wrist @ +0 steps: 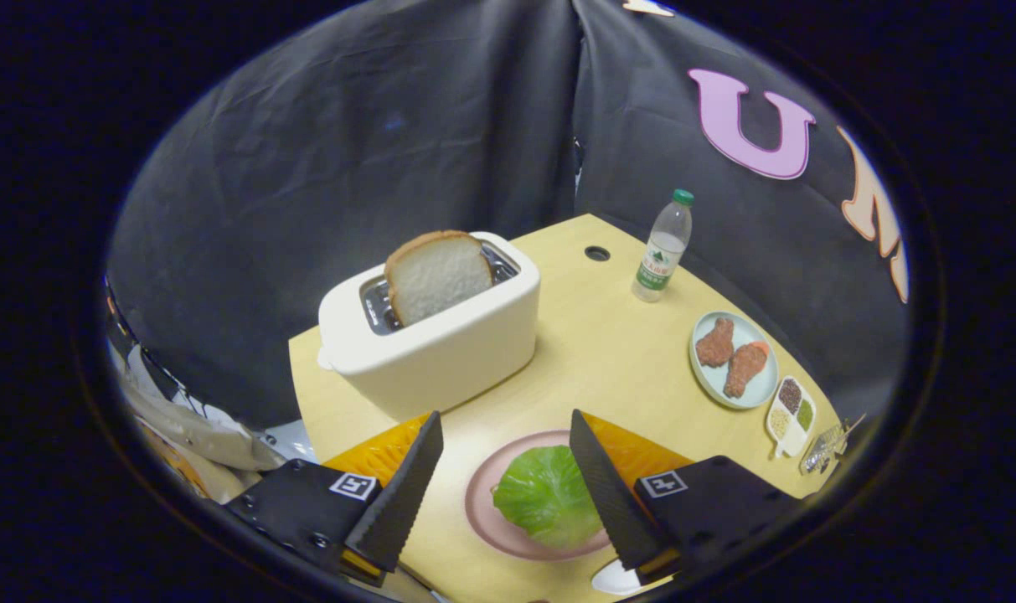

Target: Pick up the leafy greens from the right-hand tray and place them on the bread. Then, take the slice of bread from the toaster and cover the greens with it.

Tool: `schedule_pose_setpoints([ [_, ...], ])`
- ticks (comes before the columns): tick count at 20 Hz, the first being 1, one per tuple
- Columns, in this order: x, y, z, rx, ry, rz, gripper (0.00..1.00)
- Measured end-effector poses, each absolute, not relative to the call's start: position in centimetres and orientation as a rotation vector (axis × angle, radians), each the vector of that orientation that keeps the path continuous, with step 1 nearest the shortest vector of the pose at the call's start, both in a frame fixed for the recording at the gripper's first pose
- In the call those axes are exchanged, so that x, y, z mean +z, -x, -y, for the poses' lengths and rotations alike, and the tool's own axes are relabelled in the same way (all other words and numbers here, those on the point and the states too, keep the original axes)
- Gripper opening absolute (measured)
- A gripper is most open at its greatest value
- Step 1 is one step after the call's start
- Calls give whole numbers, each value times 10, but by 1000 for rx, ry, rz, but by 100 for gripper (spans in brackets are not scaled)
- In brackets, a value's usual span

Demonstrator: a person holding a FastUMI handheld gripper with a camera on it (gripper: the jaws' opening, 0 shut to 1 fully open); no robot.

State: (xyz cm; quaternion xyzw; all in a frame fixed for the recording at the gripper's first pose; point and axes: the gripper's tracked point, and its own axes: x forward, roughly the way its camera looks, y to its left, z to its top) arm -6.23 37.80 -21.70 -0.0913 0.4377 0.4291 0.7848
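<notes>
Table (608,335) carries toaster (440,335) with bread slice (436,276); tongs (508,452) spread, empty, above greens (545,494) possibly hiding bread on plate (482,502).

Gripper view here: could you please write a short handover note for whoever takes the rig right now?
Gripper: open, holding nothing, fingers spread above the round pink plate.
Green leafy lettuce: lies on that plate between the fingers; whether bread sits beneath it cannot be told.
White bread slice: upright in the cream toaster, beyond the fingers.
Done: greens placed.
Left: take the slice from the toaster and cover the greens.
</notes>
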Motion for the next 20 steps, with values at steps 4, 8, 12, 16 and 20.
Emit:
schedule_pose_setpoints([
  [4,-197,63,-410,940,159,-940,98],
  [8,-184,58,-440,941,118,-935,98],
  [12,-176,48,-467,931,62,-957,97],
  [16,-173,33,-488,890,-48,-1016,97],
  [20,-179,22,-503,845,-132,-1076,97],
])
